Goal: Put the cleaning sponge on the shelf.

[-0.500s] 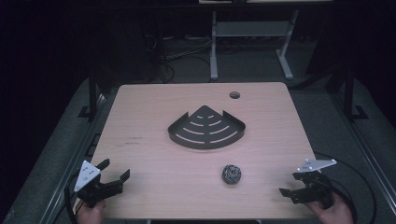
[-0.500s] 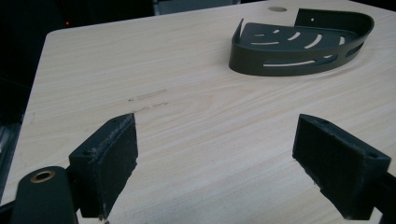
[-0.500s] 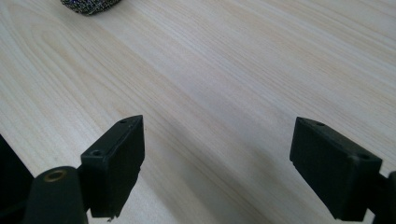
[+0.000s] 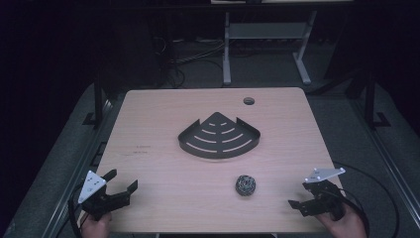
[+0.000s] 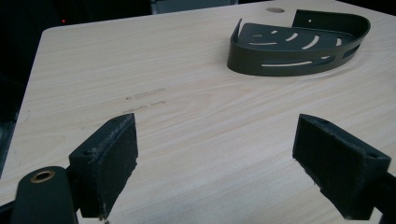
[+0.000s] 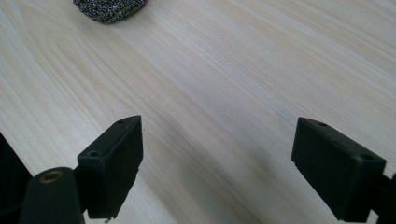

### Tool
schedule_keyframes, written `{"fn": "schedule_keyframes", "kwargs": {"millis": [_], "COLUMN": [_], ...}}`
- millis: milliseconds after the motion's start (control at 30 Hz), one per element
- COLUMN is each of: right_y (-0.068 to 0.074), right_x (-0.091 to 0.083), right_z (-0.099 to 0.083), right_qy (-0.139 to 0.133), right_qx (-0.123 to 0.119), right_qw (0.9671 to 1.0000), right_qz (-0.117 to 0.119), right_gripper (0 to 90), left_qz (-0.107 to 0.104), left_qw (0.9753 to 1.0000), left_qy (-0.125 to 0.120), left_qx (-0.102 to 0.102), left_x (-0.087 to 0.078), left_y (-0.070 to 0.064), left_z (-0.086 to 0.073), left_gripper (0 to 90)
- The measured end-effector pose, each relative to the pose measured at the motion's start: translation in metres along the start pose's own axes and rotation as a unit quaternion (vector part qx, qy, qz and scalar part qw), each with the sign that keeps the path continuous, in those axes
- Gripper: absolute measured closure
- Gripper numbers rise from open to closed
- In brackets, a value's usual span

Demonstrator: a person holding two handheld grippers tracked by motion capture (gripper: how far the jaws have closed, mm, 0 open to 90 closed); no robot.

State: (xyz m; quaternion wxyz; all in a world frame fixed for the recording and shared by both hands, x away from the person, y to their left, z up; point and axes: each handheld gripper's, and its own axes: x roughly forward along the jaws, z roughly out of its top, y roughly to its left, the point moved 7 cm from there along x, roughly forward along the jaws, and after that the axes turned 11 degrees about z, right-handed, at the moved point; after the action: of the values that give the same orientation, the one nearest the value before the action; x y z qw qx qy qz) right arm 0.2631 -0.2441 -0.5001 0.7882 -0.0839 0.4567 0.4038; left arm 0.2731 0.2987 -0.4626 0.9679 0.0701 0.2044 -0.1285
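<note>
1. The scrubber ball (image 4: pixel 245 185), a small wad of grey metal mesh, lies on the table (image 4: pixel 163 114) in its near half, a little right of the middle. Nothing touches it. In the right gripper view its lower edge (image 6: pixel 108 10) shows at the top left, well ahead of the jaws.
2. The right gripper (image 4: pixel 306 196) sits at the near right corner of the table, near the ball but apart from it, with bare wood between them. Its jaws are spread wide and hold nothing; the right gripper view shows pale wood grain in the gap (image 6: pixel 217 175) between the two black pads. A hand (image 4: pixel 346 223) grips it from the bottom edge, and a grey plate rides on top.
3. The corner tray (image 4: pixel 190 141), a dark fan-shaped metal shelf with curved slots in its floor and a low wall, rests flat near the middle of the table, beyond the ball and well apart from it. Its rounded side faces the person. In the left gripper view it (image 5: pixel 280 60) stands at the upper right, far ahead of the jaws.
4. The left gripper (image 4: pixel 121 182) rests at the near left corner, well apart from both ball and tray. Its jaws also stand wide open and empty, with only tabletop between them (image 5: pixel 215 177).
5. A small round hole (image 4: pixel 248 101) sits in the table near its far edge, beyond the tray.
6. Faint dark scuff marks (image 4: pixel 138 148) lie on the wood to the left of the tray.
</note>
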Motion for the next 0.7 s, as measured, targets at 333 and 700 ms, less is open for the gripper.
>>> {"fn": "schedule_keyframes", "kwargs": {"millis": [333, 700], "right_y": [0.006, 0.016], "right_x": [0.007, 0.013], "right_z": [0.006, 0.018], "right_qy": [0.017, 0.037], "right_qx": [-0.013, -0.032], "right_qw": [0.9998, 0.9987], "right_qz": [0.003, 0.013], "right_gripper": [16.0, 15.7], "left_qz": [0.004, 0.007], "left_qw": [1.0000, 1.0000], "left_qy": [0.000, -0.001], "left_qx": [0.001, -0.002], "left_x": [-0.001, -0.002], "left_y": [0.001, 0.004], "left_z": [0.000, -0.001], "left_gripper": [13.4, 13.4]}}
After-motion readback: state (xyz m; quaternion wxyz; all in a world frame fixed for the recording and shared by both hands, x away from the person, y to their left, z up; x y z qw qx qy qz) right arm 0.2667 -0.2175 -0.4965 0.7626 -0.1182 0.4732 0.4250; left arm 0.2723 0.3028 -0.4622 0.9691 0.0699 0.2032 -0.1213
